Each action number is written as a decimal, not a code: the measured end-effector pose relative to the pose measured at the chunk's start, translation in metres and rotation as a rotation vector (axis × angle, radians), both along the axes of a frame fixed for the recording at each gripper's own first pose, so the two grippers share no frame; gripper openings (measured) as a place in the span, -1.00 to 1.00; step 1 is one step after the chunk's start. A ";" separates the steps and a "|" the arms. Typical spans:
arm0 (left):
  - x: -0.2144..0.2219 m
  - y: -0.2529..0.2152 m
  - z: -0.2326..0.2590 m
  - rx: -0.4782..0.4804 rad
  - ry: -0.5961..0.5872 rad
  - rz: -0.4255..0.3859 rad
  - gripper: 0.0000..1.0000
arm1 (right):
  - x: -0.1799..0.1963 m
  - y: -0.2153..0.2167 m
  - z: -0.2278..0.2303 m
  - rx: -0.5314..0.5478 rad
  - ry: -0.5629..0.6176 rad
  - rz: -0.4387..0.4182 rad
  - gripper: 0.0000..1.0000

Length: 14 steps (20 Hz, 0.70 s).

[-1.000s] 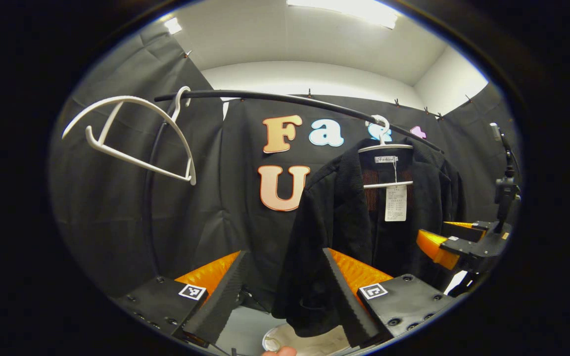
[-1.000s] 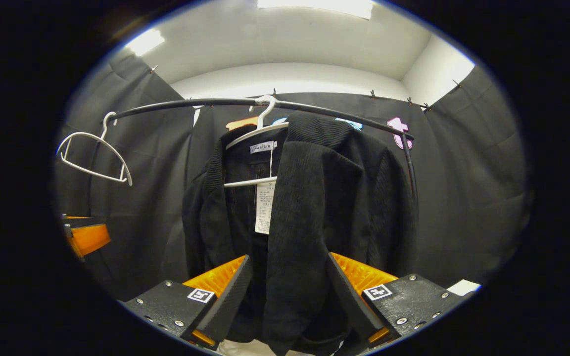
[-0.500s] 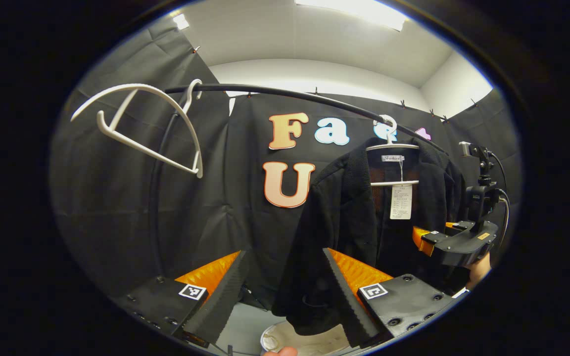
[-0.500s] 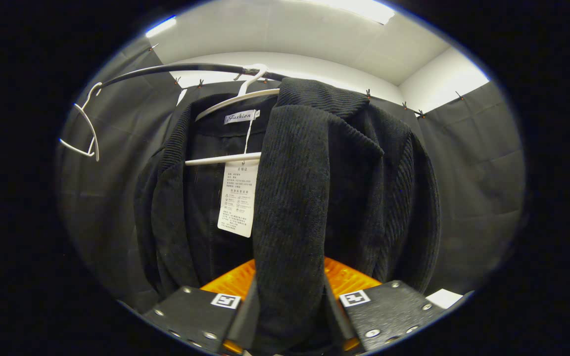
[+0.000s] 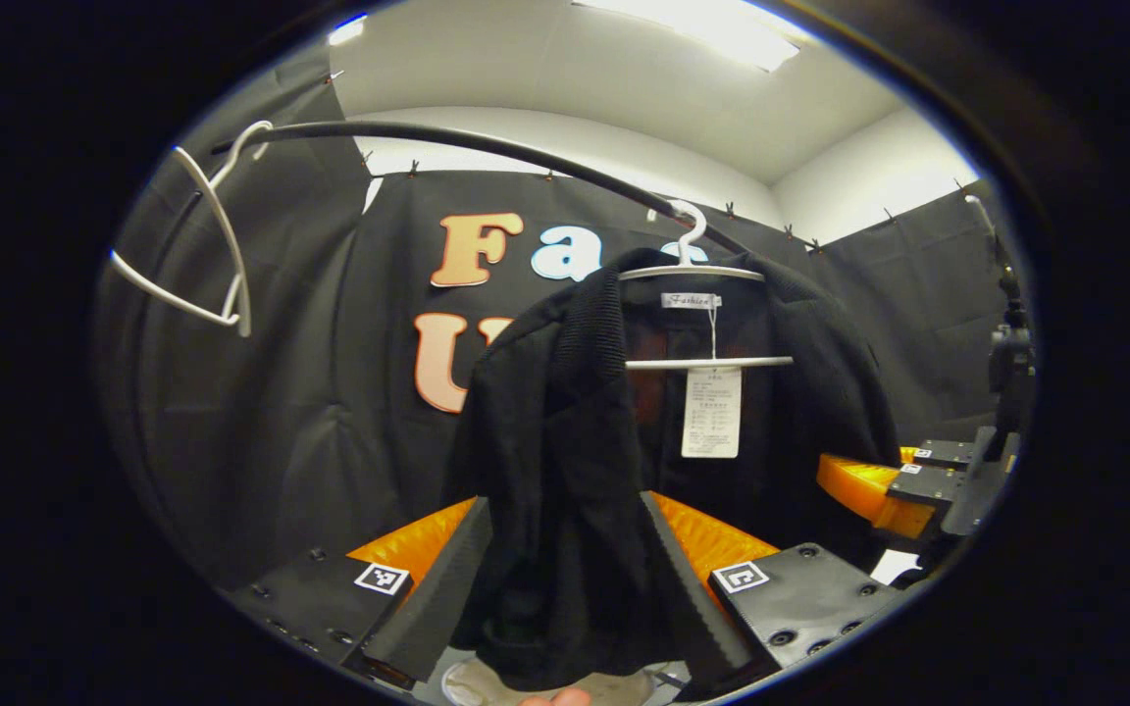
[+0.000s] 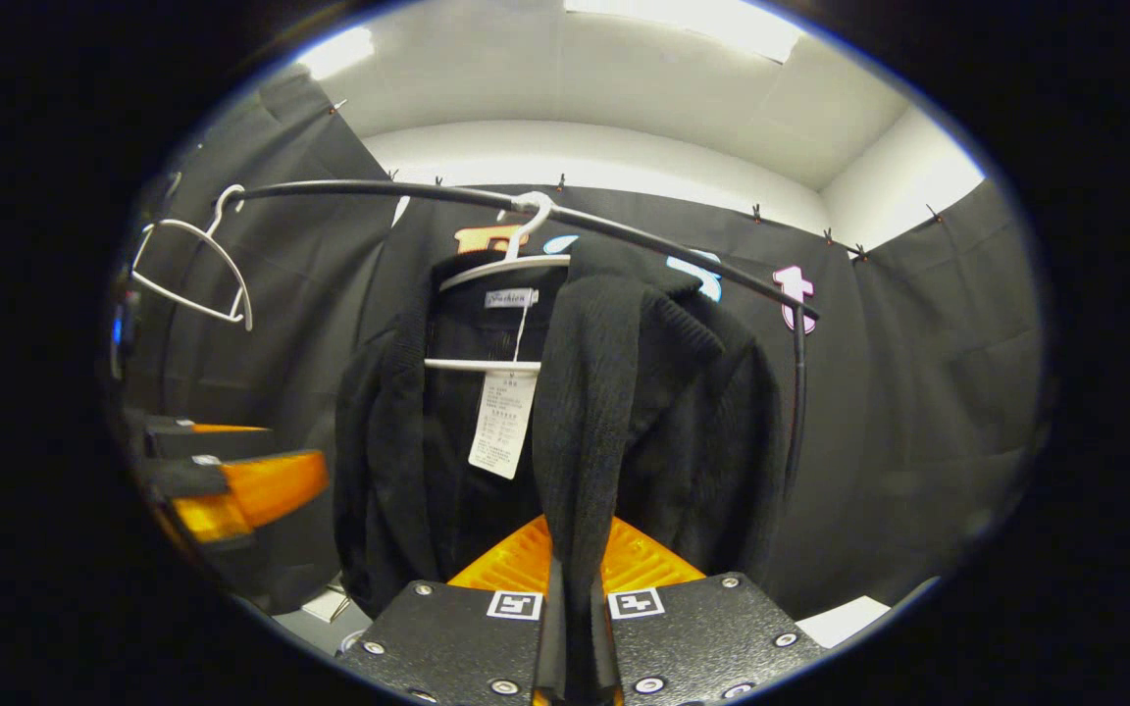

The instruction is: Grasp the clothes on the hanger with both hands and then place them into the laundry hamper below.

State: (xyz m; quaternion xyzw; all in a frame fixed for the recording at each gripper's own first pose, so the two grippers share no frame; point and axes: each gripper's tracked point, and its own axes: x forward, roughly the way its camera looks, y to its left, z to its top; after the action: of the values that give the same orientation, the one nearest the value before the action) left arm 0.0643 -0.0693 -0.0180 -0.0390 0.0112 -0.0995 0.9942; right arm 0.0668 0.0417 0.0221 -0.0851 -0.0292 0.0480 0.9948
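Observation:
A black jacket (image 5: 565,461) hangs on a white hanger (image 5: 693,273) from the black rail (image 5: 487,152), with a paper tag (image 5: 710,412) inside its collar. My left gripper (image 5: 560,588) is open, and the jacket's left front panel hangs between its spread fingers. In the right gripper view the jacket (image 6: 683,422) hangs on the same hanger (image 6: 501,270). My right gripper (image 6: 573,637) is shut on the jacket's right front edge, low down. The right gripper (image 5: 903,482) also shows at the right of the left gripper view. A pale hamper rim (image 5: 467,686) peeks out below the hem.
An empty white hanger (image 5: 217,245) hangs at the rail's left end, also seen as the empty hanger (image 6: 194,270) in the right gripper view. The left gripper (image 6: 241,485) sits at the left there. The rail's right post (image 6: 797,392) runs down behind the jacket. Black cloth walls surround the rack.
My right gripper has shut on the jacket's right front edge and drawn back a little. My left gripper has swung toward the jacket, so its left front panel now hangs between the open fingers.

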 end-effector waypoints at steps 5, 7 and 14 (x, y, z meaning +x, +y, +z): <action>0.057 -0.027 -0.008 0.008 -0.051 0.081 0.86 | -0.014 0.004 0.008 0.018 0.004 0.032 -0.79; 0.072 -0.029 -0.014 0.057 -0.070 0.141 0.84 | -0.016 0.004 0.009 0.014 0.006 0.037 -0.79; 0.100 0.033 -0.040 0.121 -0.032 0.358 0.92 | -0.014 0.002 0.008 0.046 0.003 0.048 -0.78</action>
State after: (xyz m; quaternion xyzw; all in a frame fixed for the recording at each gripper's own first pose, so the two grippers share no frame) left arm 0.1640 -0.0365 -0.0582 0.0213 -0.0056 0.0792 0.9966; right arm 0.0532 0.0439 0.0297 -0.0616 -0.0309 0.0711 0.9951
